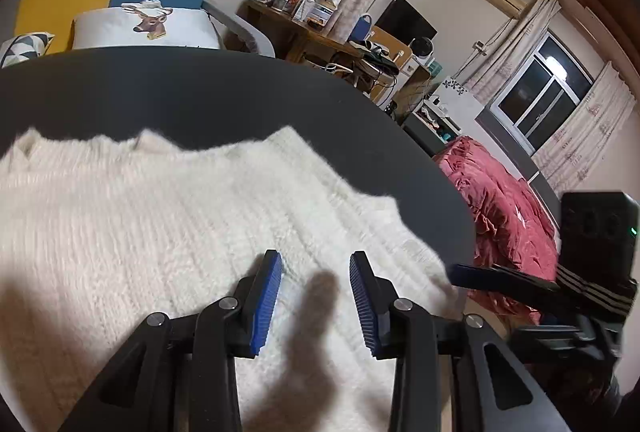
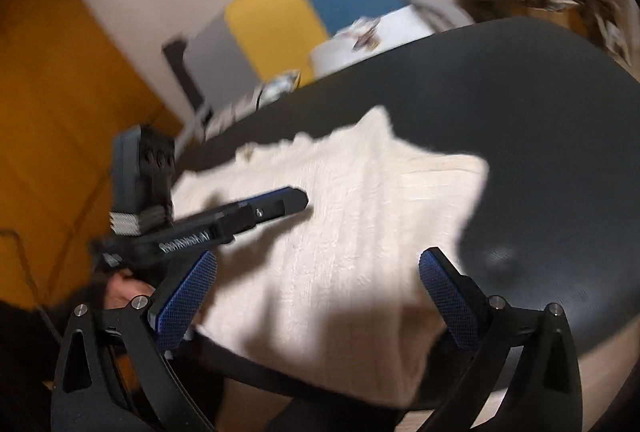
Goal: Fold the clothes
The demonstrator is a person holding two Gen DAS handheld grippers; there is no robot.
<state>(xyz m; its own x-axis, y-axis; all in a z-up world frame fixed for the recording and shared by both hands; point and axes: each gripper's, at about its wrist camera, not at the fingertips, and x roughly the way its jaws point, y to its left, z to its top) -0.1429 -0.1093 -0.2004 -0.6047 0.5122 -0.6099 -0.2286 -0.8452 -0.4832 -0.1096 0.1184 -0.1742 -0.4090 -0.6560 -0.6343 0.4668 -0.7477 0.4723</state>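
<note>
A white fluffy knit sweater lies spread on the round black table. My left gripper hovers open just above the sweater's near part, blue pads apart, nothing between them. My right gripper comes in from the right, beside the sweater's right edge. In the blurred right wrist view, the sweater hangs over the table's near edge. My right gripper is wide open over that near edge, holding nothing. The left gripper reaches over the sweater from the left.
A red rumpled bedcover lies beyond the table's right edge. A cluttered wooden desk and a white deer-print cushion stand behind the table. An orange door is on the left. A hand holds the left gripper.
</note>
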